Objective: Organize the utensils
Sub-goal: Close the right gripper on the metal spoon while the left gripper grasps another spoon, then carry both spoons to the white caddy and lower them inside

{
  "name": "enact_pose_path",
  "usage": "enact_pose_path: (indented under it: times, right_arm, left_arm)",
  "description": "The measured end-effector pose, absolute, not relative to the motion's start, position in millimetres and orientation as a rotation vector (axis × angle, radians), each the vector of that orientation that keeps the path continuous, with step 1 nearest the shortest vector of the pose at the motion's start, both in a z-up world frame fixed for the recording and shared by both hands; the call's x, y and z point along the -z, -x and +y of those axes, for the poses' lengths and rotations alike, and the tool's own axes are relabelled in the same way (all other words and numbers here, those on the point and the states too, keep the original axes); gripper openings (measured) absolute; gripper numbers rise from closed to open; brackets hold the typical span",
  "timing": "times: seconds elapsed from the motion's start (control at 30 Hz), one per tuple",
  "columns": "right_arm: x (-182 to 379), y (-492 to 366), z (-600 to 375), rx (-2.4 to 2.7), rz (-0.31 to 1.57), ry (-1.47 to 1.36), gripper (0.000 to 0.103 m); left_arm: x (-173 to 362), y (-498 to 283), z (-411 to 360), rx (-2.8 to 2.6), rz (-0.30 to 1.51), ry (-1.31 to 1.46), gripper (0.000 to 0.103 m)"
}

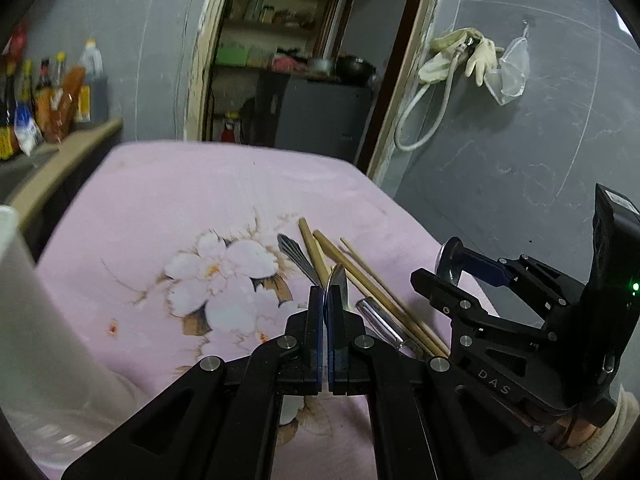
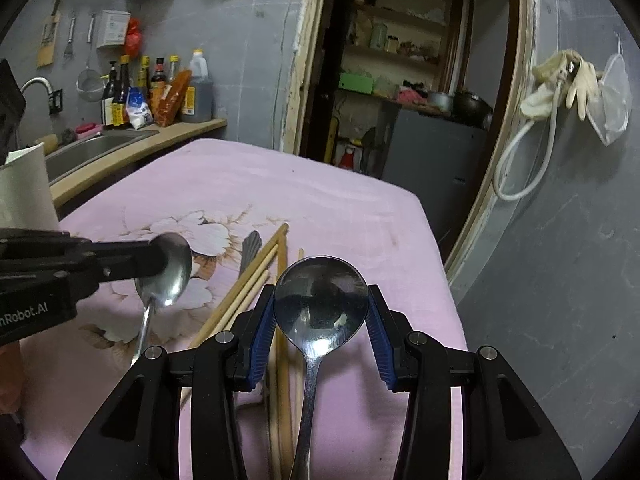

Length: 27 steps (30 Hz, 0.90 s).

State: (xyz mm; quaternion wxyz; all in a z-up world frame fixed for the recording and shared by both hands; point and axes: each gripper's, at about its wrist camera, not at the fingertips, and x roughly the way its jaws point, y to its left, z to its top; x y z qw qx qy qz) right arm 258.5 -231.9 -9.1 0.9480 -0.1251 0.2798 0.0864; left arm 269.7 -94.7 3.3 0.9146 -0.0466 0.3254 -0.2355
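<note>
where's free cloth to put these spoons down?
Free: far half of the pink cloth, from the flower print to the far edge. Crowded: chopsticks and a lying utensil handle beside both tongs; white container at left.

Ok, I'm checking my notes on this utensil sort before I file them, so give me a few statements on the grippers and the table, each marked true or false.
1. Each gripper holds a spoon. True: the left gripper is shut on the small spoon and the right gripper on the large spoon.
2. The right gripper clamps its spoon by the handle. False: its pads press the sides of the bowl.
3. Wooden chopsticks lie on the pink cloth. True.
4. The cloth is plain. False: it bears a flower print.
5. The chopsticks stand in a cup. False: they lie flat.
</note>
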Motion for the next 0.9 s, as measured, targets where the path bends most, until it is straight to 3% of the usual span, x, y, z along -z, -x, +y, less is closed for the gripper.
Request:
enact_pose_path:
  times: [0.9]
  right_arm:
    - [-19,-197,-209,-0.251,0.405,0.182,0.041]
  left_arm:
    - [-38,-177,-63,0.299,0.438,0.040,0.000]
